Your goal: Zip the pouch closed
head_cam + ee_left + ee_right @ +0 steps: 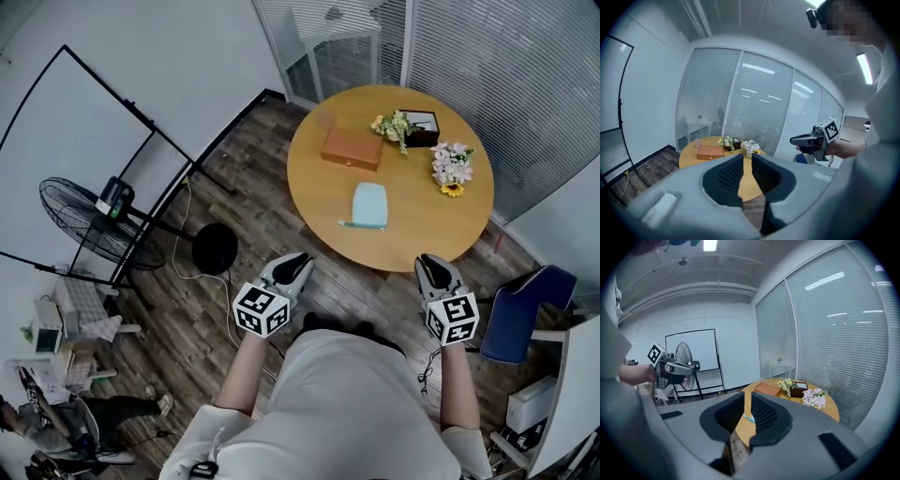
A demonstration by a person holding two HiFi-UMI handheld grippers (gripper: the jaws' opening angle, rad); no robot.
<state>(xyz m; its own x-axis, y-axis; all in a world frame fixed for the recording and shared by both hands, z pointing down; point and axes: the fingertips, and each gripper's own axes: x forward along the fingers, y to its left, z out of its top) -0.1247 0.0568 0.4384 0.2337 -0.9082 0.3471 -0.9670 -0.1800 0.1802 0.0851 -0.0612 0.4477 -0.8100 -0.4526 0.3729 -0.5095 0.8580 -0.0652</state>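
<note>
The light blue pouch (pixel 369 204) lies flat on the round wooden table (pixel 412 225), near its front edge; a slim teal strip runs along the pouch's near side. Both grippers hang in the air short of the table, apart from the pouch. My left gripper (pixel 298 260) points toward the table's left front, its jaws a narrow gap apart with nothing between them (pixel 747 155). My right gripper (pixel 430 262) is at the table's right front, its jaws likewise slightly parted and empty (pixel 747 394). Through that gap a bit of the pouch (pixel 749 418) shows.
On the table's far half sit an orange box (pixel 352 148), a dark box (pixel 420 127) and two small flower bunches (pixel 452 167). A blue chair (pixel 525 314) stands to the right, a floor fan (pixel 84 220) and a black-framed board to the left. Glass walls with blinds are behind.
</note>
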